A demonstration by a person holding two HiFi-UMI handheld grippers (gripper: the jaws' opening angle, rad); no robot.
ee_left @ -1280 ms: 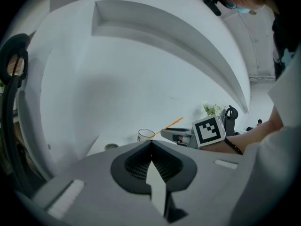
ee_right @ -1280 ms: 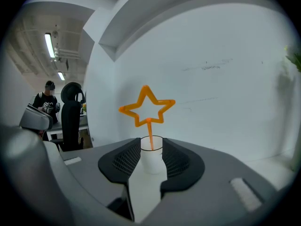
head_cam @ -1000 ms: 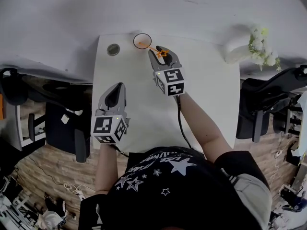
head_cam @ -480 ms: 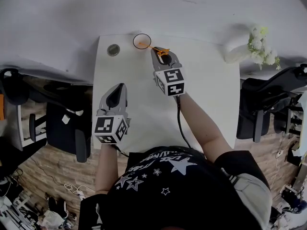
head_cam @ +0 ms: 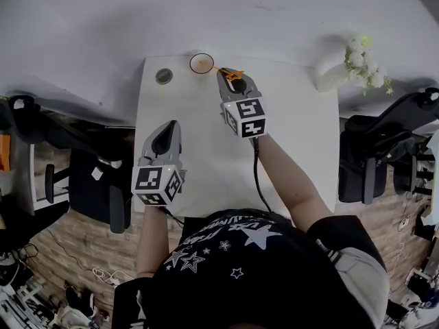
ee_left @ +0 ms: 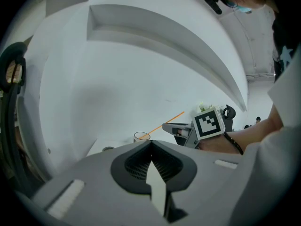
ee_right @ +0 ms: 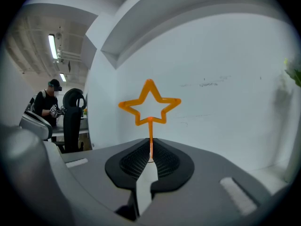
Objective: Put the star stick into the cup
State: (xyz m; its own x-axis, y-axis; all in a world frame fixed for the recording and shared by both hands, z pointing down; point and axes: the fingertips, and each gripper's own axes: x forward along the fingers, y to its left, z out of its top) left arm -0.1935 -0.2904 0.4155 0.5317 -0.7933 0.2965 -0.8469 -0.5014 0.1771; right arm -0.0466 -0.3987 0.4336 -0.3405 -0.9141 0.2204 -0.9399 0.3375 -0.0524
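Observation:
An orange star stick (head_cam: 230,72) slants from the mouth of a clear cup (head_cam: 202,63) at the far edge of the white table (head_cam: 295,136). My right gripper (head_cam: 233,79) is shut on the stick just below its star. In the right gripper view the star (ee_right: 149,103) stands out beyond the closed jaws. The left gripper view shows the stick (ee_left: 164,122) as a thin line rising from the cup (ee_left: 141,136) past the right gripper (ee_left: 174,127). My left gripper (head_cam: 165,136) hovers over the table's left side, shut, with nothing between its jaws (ee_left: 151,144).
A round grey disc (head_cam: 164,76) is set in the table left of the cup. White flowers (head_cam: 363,64) lie past the table's right corner. Dark office chairs stand at the right (head_cam: 384,149) and the left (head_cam: 89,177). A white wall is close behind the table.
The right gripper's jaws, open around the stick a second ago, have closed on it below the star. The left gripper has stayed in place.

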